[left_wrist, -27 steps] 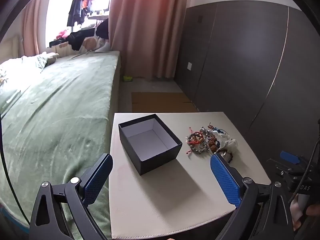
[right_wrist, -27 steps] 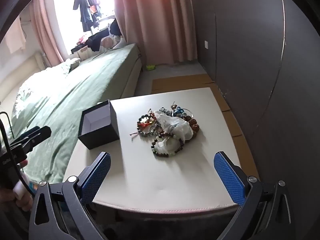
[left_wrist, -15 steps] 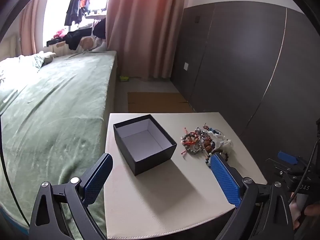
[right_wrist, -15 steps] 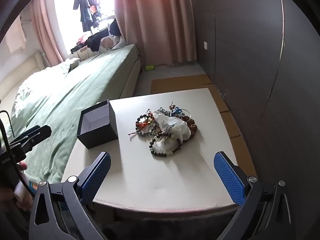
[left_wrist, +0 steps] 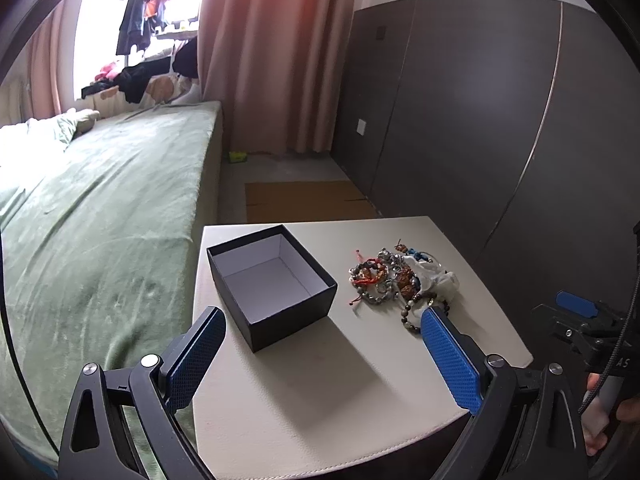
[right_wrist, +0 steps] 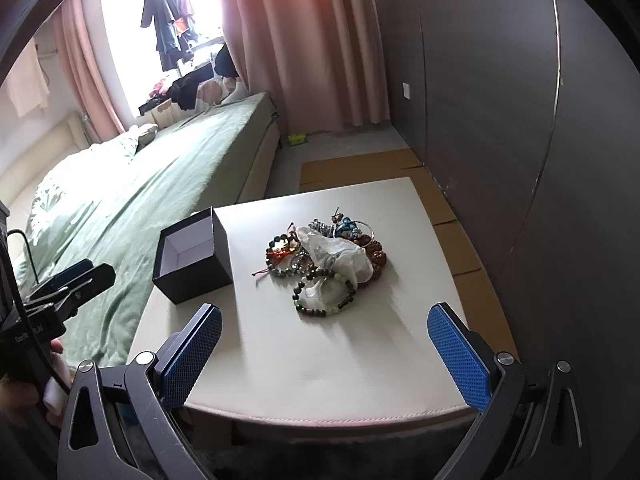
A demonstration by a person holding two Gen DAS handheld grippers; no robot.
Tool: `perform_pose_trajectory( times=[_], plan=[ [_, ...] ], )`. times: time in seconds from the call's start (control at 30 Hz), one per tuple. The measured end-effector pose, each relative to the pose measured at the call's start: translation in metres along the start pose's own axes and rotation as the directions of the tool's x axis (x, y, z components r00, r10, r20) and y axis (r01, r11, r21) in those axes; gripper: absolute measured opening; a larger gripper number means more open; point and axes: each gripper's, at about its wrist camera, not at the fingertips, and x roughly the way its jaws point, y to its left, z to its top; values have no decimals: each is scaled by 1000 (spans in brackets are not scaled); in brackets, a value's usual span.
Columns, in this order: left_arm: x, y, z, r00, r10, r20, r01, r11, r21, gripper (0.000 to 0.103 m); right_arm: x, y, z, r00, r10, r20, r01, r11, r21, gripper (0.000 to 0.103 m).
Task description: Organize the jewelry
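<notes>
Black square cardboard box [left_wrist: 272,286] with a white inside sits lidless on the cream padded square table [left_wrist: 320,392] — in the left wrist view at about 11 o'clock of the table's middle. Tangled pile of beaded bracelets [left_wrist: 390,280] lies beside it at roughly 2 o'clock, apart from the box, with a crumpled clear plastic bag [right_wrist: 340,256] on top of the heap. In the right wrist view a loop of dark and pale green beads [right_wrist: 324,292] forms the pile's near edge.

Left gripper [left_wrist: 320,360] hangs over the table's near part, blue-padded fingers [left_wrist: 450,362] spread wide, nothing between them. Right gripper [right_wrist: 326,356] likewise — jaws wide apart, empty, low at the table's near edge, pile at 12 o'clock ahead. Green-covered bed [left_wrist: 100,208] flanks the table at 9 o'clock; dark grey wardrobe panels [left_wrist: 460,120] at 3 o'clock.
</notes>
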Motion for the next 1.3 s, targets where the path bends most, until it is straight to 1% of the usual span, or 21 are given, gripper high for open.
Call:
perform_pose_trajectory(
  times=[0.43, 1.3],
  plan=[
    [1, 2, -2, 1000, 5, 2, -5, 1000, -1, 98, -1, 4, 0, 1000, 9, 6, -9, 1000, -26, 103],
    [-2, 3, 1, 1000, 3, 12, -3, 1000, -4, 98, 0, 2, 0, 999, 45, 8, -45, 999, -2, 103]
  ],
)
